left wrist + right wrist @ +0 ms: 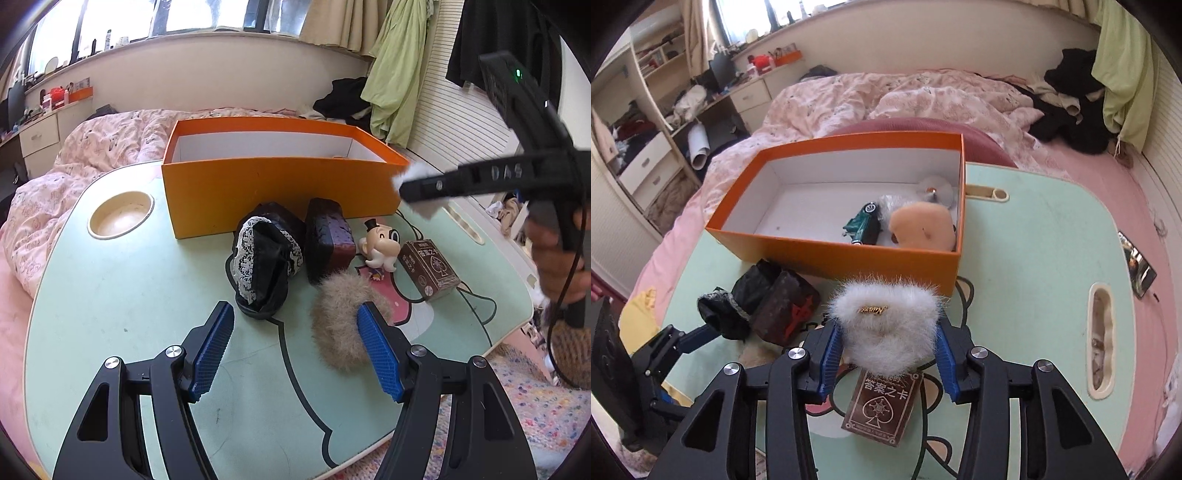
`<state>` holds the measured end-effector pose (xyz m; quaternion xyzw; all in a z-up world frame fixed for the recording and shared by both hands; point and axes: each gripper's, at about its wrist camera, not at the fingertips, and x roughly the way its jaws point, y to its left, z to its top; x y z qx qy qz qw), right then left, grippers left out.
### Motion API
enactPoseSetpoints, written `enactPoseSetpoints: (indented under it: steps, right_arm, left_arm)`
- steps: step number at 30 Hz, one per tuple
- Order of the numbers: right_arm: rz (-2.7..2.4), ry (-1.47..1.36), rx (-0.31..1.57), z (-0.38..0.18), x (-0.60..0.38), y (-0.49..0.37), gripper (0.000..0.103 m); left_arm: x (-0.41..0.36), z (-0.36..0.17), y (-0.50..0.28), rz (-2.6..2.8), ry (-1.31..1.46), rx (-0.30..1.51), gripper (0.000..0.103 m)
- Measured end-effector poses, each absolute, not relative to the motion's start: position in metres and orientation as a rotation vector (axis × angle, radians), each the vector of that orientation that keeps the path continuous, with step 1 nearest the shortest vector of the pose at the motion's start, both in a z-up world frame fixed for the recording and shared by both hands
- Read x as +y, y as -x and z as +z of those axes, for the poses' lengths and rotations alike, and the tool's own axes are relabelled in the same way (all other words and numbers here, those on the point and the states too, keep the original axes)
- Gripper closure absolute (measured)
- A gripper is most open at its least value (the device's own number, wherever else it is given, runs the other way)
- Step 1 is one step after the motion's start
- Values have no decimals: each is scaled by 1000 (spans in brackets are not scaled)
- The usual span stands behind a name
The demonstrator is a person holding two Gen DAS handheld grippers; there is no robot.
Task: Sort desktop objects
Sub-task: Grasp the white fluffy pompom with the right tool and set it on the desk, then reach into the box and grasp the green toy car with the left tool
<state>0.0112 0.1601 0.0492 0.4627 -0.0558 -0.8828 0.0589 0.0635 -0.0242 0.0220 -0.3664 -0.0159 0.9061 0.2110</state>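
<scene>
The right gripper (888,356) clamps a white fluffy clip (884,326), lifted above the card box (884,406) toward the orange box (849,254), probably its destination. The left gripper (295,347) waits with jaws wide, empty, beside a tan furry scrunchie (338,325).

The right gripper (888,347) held a white fluffy hair clip (884,323) between its blue pads (832,356), above a brown card box (882,406) lying on the green table (1034,229). Ahead stood an orange box (820,254), open, with a green toy car (862,225) and a tan plush toy (921,229) side by side in its right end. Left of the gripper, a black lace pouch (720,314) and a dark brown pouch (785,310) lay by the box's front wall. The left gripper (683,341) showed at lower left.
</scene>
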Motion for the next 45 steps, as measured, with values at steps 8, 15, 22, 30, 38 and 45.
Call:
enactPoseSetpoints:
  steps: [8, 15, 22, 30, 38, 45]
  right_arm:
    - [-2879, -1140, -324, 58, 193, -56, 17]
    - [-2841, -1143, -80, 30, 189, -116, 17]
    - [-2828, -1238, 158, -7, 174, -131, 15]
    - [-2844, -1211, 127, -14, 178, -129, 0]
    - [-2849, -1195, 127, -14, 175, -131, 0]
    - [-2850, -1195, 127, -14, 175, -131, 0]
  left_arm:
    - [-30, 16, -60, 2509, 1066, -85, 21]
    - [-32, 31, -77, 2500, 913, -80, 21]
    - [-15, 18, -79, 2326, 1035, 24, 21]
    - [8, 8, -82, 2426, 1037, 272, 0]
    - [1, 12, -82, 2435, 1048, 252, 0]
    - [3, 12, -82, 2436, 1050, 253, 0]
